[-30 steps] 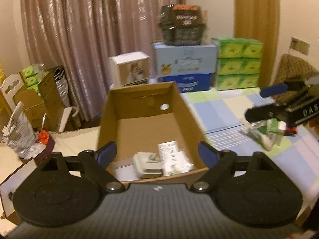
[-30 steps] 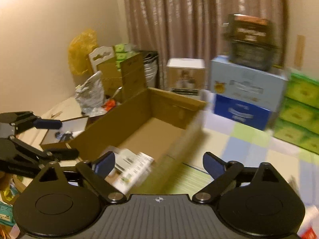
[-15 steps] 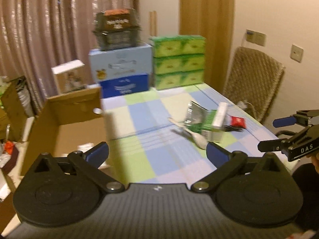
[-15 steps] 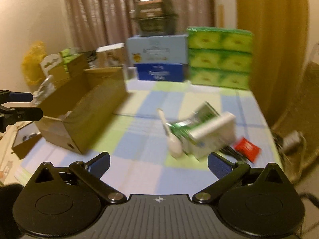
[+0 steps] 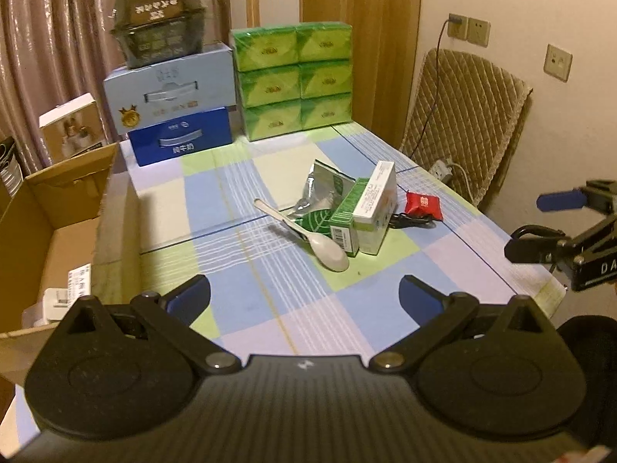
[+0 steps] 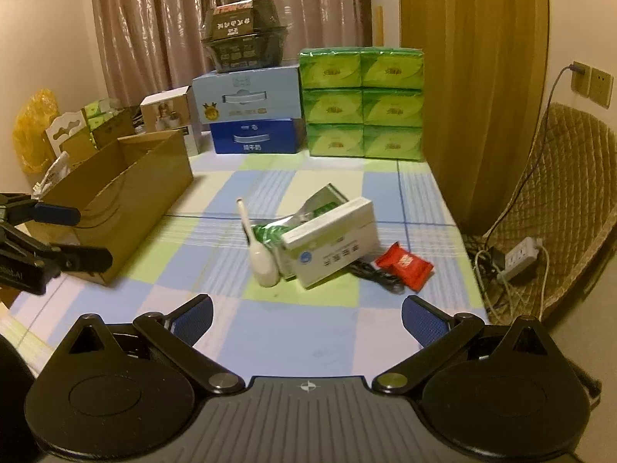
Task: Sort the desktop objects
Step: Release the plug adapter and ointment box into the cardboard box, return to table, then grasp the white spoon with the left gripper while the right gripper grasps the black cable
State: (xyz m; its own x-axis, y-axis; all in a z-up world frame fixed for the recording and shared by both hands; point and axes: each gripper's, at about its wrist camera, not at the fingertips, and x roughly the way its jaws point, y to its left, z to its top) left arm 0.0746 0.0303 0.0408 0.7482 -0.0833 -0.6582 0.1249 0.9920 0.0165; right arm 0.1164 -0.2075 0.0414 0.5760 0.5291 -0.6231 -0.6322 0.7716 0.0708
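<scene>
A small pile lies mid-table on the checked cloth: a white spoon (image 5: 326, 245) (image 6: 261, 260), a white box (image 5: 376, 196) (image 6: 331, 245), a green box (image 5: 347, 218), a silver-green pouch (image 5: 322, 189) (image 6: 322, 202), a red packet (image 5: 424, 204) (image 6: 403, 264) and a black cable (image 6: 376, 276). An open cardboard box (image 5: 42, 231) (image 6: 115, 193) stands at the left with a few items inside. My left gripper (image 5: 304, 301) and right gripper (image 6: 306, 318) are both open and empty, above the table's near edge, short of the pile.
Stacked green tissue packs (image 6: 362, 102), blue cartons (image 6: 250, 115) and a dark tub (image 6: 243, 34) line the table's back. A padded chair (image 5: 466, 123) with a power strip (image 6: 520, 256) stands at the right. Clutter sits left of the table.
Both grippers have swung right from over the cardboard box to face the pile on the table. Both stayed open and empty.
</scene>
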